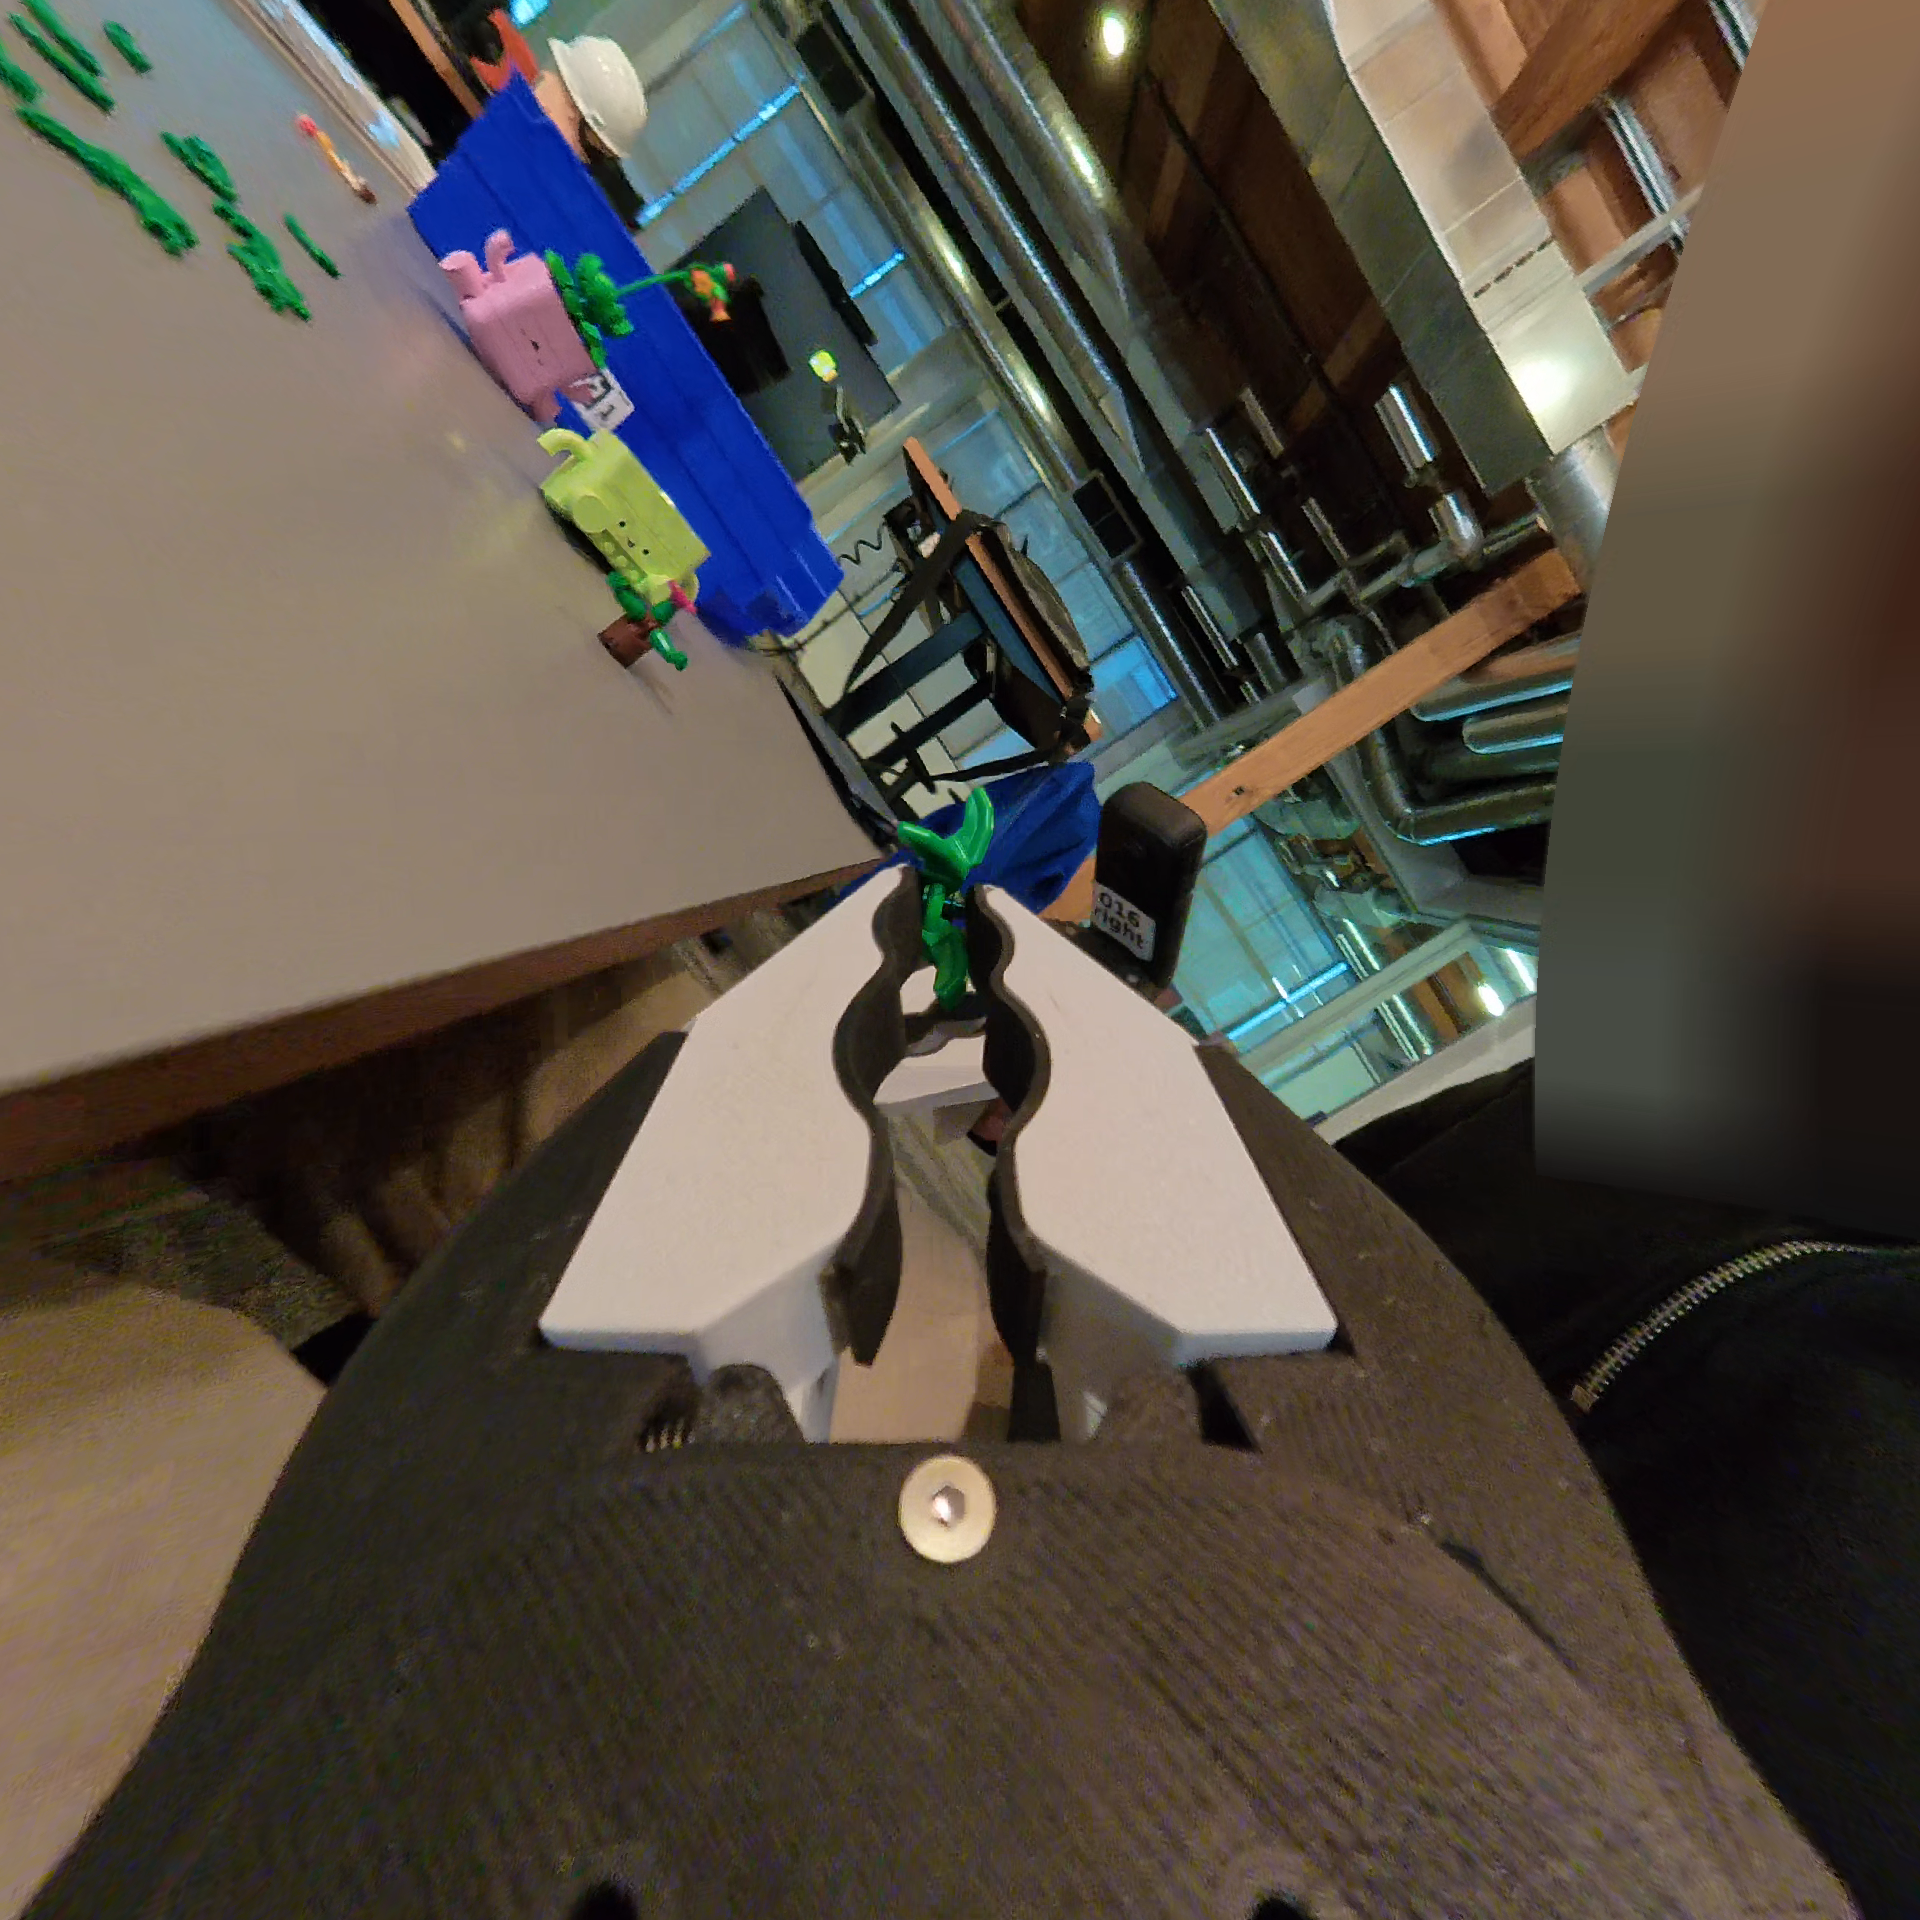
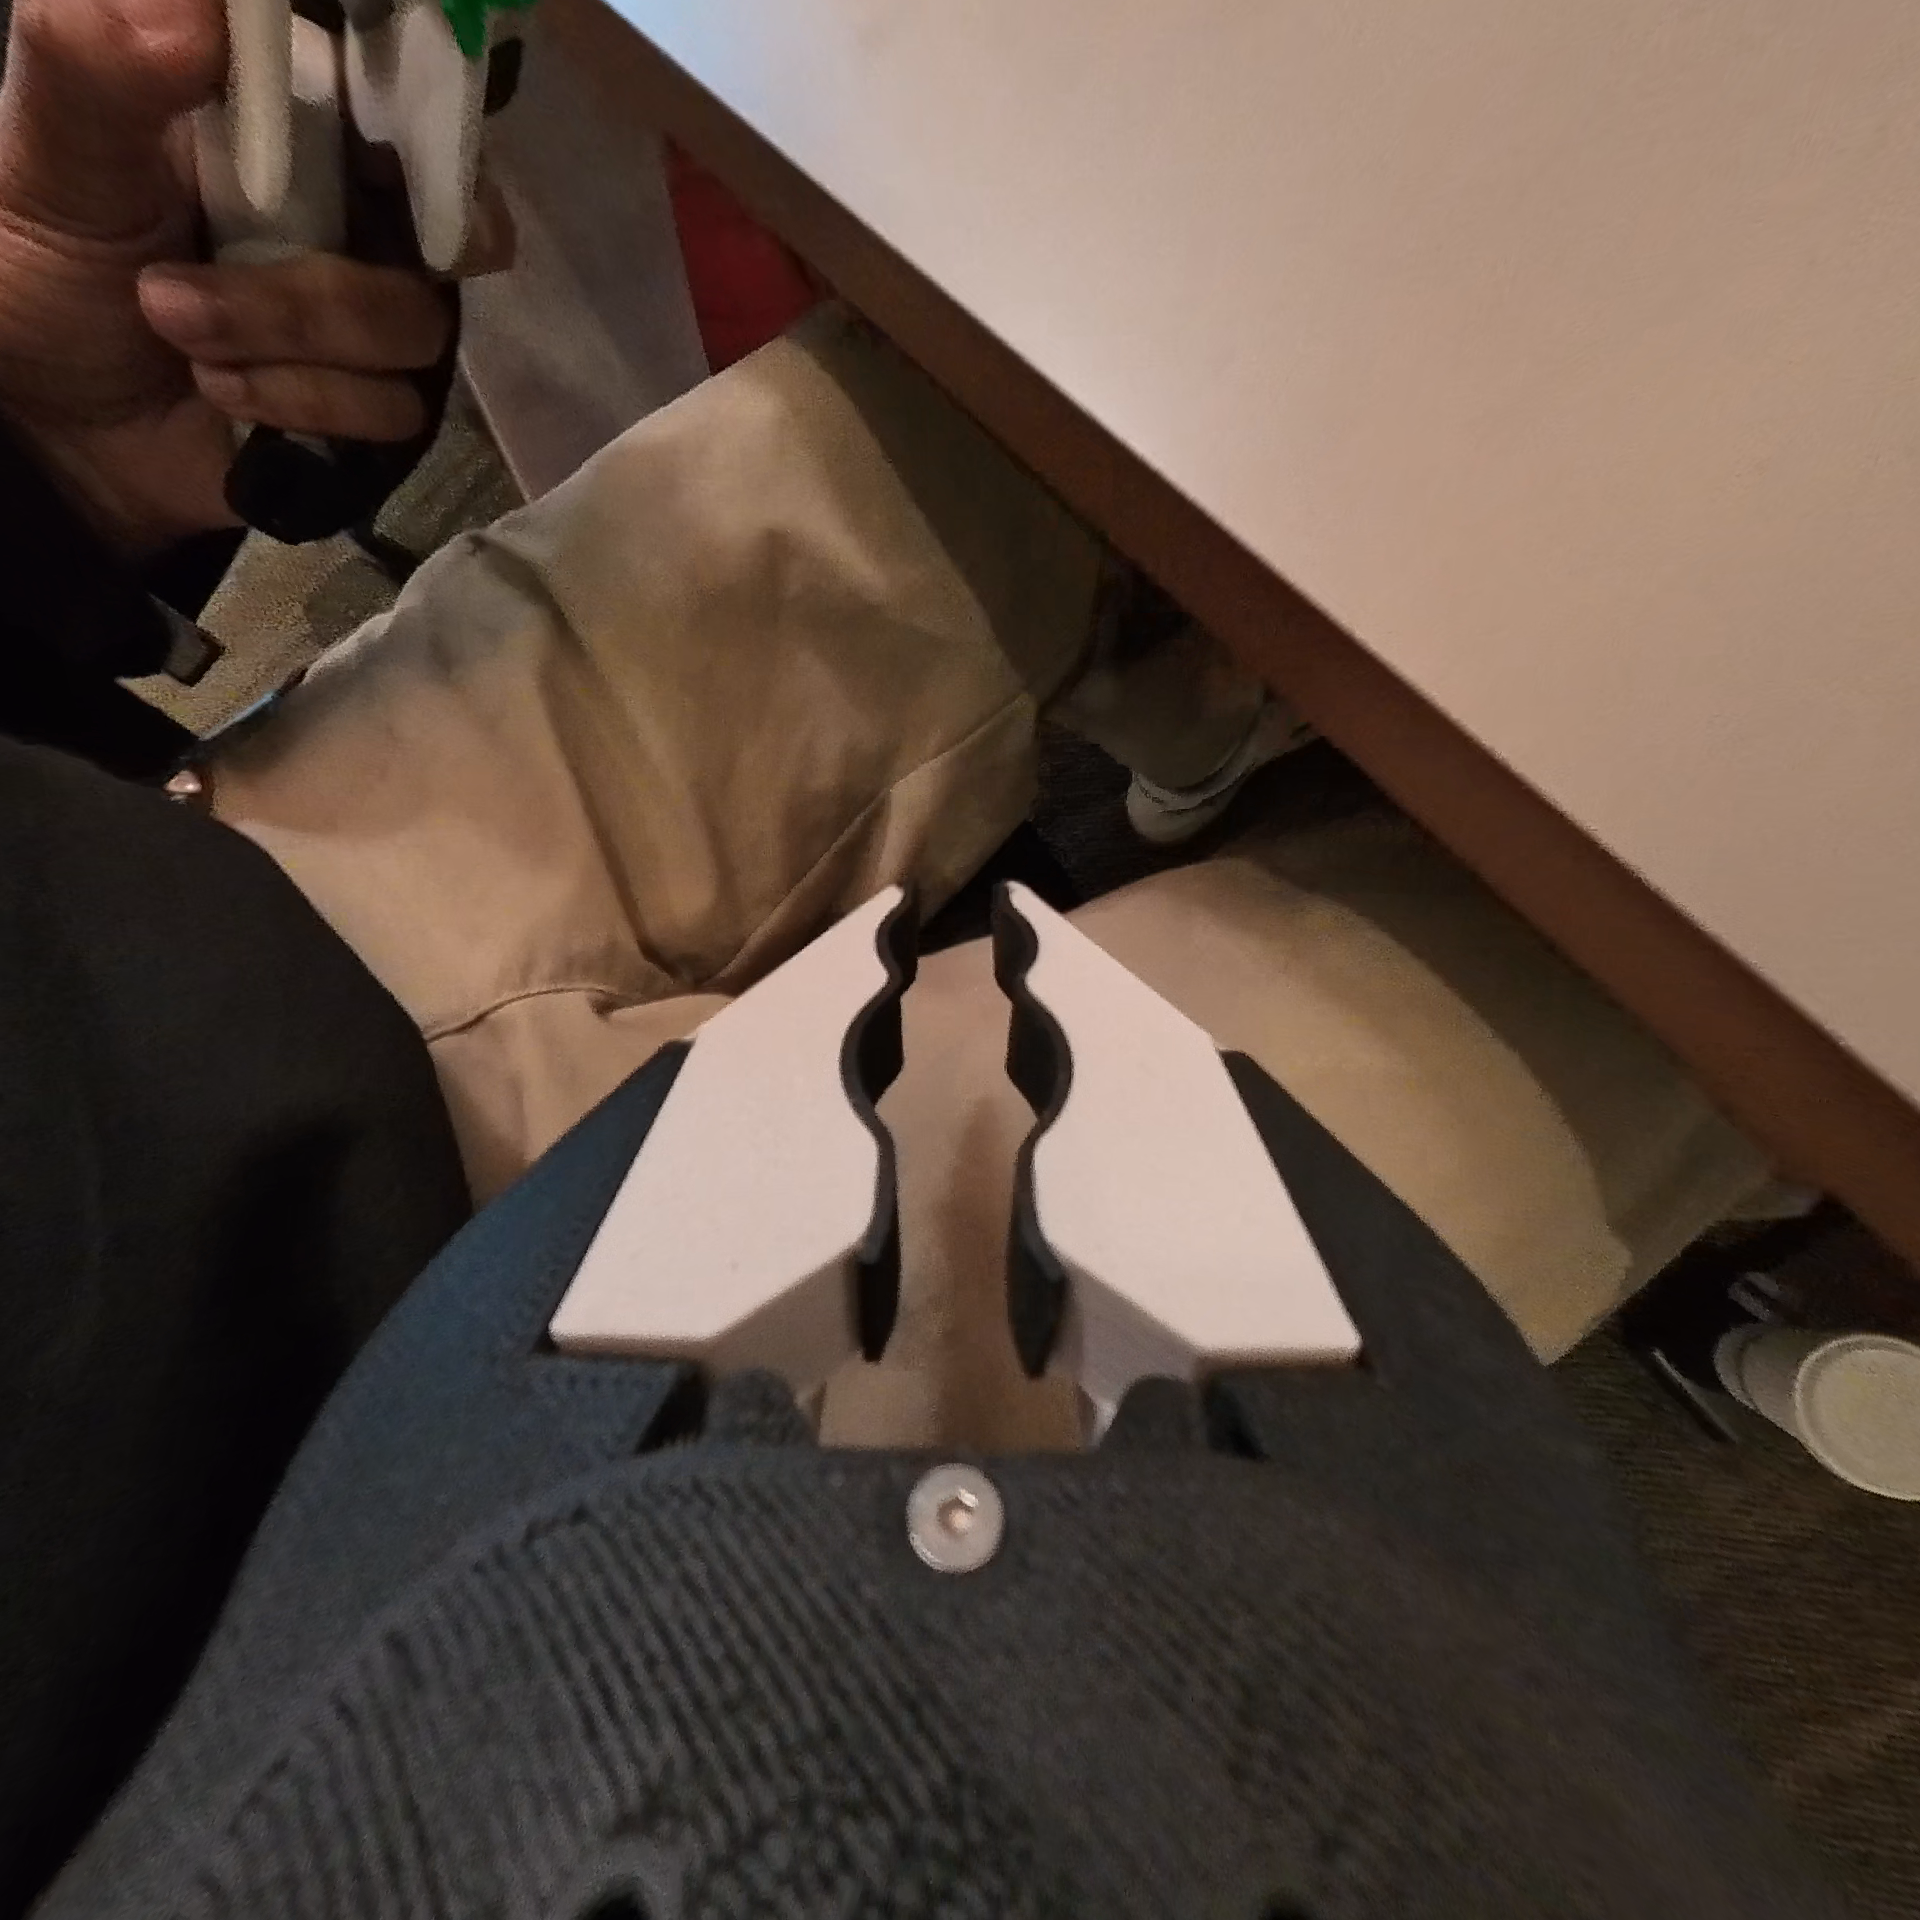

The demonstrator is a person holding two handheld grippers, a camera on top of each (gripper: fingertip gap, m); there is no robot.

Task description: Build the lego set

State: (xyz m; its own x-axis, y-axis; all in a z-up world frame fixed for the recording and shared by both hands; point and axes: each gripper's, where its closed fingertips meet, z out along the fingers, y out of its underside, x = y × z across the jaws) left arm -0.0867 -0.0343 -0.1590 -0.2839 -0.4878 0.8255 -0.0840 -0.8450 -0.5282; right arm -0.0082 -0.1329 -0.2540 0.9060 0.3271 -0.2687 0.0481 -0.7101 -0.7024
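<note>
My left gripper (image 1: 940, 896) is shut on a small green Lego plant piece (image 1: 951, 930), whose leaves stick out past the fingertips. It is held off the table's near edge, below the tabletop. My right gripper (image 2: 956, 904) is narrowly open and empty, low over the person's lap under the table edge. The left gripper also shows in the right wrist view (image 2: 343, 135), blurred and held by a hand (image 2: 125, 260). On the table (image 1: 312, 623) stand a pink Lego pot (image 1: 520, 322) with a green plant and a lime Lego pot (image 1: 623, 514).
Several loose green pieces (image 1: 135, 187) lie at the table's far left. A blue bin (image 1: 665, 416) stands behind the pots. A small brown piece with a green stem (image 1: 639, 639) lies by the lime pot. Beige trousers (image 2: 675, 675) and a paper cup (image 2: 1839, 1423) are below the table. Across from one pair of fingers to the other is roughly 15 cm.
</note>
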